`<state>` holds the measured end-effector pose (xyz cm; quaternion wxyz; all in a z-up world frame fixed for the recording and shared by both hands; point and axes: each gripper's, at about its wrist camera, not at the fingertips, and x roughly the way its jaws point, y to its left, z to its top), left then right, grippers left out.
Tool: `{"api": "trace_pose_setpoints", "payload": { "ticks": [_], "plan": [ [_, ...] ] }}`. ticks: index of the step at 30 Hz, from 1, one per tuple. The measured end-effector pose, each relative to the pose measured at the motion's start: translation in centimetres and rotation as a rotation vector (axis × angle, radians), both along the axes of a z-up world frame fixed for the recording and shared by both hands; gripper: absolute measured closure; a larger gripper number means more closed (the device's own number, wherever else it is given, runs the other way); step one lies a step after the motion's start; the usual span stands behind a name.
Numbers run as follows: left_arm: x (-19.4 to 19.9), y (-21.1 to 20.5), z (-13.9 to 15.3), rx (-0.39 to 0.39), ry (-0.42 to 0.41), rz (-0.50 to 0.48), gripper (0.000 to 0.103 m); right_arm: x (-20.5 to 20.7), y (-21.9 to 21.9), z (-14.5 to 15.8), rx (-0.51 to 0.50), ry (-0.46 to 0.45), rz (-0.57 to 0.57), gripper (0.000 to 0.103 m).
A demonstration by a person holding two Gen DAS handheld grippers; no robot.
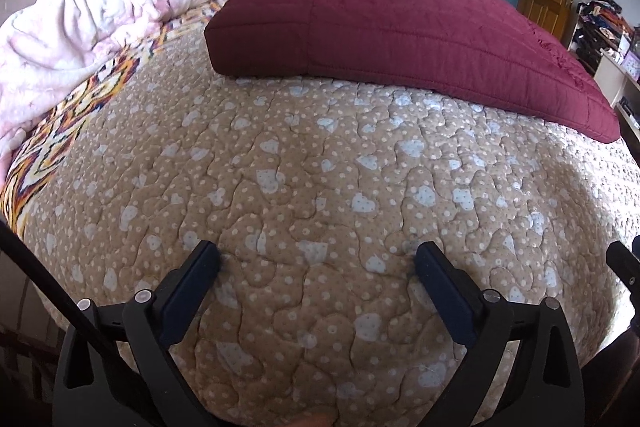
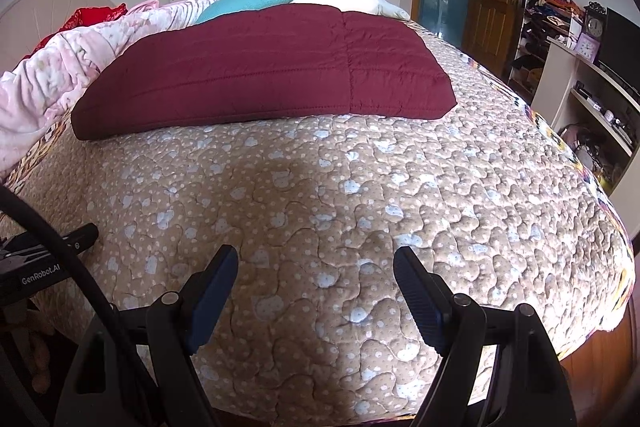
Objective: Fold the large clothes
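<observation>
Maroon quilted garment (image 1: 400,39): folded flat, laid toward the far half of the bed (image 1: 320,207), apart from both grippers. Pink comforter (image 1: 80,27): heaped along the bed's left edge. Teal pillow (image 2: 256,1): seen behind the garment. Left gripper (image 1: 318,263): fingers spread, nothing held, over the near edge. Right gripper (image 2: 316,267): fingers likewise spread, nothing held.
</observation>
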<state>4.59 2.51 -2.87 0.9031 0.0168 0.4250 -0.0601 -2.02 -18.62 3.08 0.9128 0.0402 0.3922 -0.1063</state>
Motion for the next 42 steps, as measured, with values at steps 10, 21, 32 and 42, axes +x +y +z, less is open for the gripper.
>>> {"api": "trace_pose_setpoints", "payload": {
  "ticks": [10, 21, 32, 42],
  "plan": [
    [-1.6, 1.1, 3.6, 0.007, -0.113, 0.054, 0.004, -0.3, 1.0, 0.6, -0.049, 0.031, -0.007, 0.02],
    [-7.1, -0.1, 11.1, 0.055, -0.242, 0.031, 0.004, -1.8, 2.5, 2.9, -0.1, 0.043, -0.011, 0.019],
    [-9.8, -2.6, 10.7, 0.09, -0.205, -0.059, 0.004, -3.0, 1.8, 3.4, -0.117, 0.067, -0.103, 0.018],
    [-10.4, -3.3, 10.6, 0.108, -0.198, -0.078, 0.004, -3.4, 2.0, 3.3, -0.116, 0.076, -0.103, 0.017]
  ]
}}
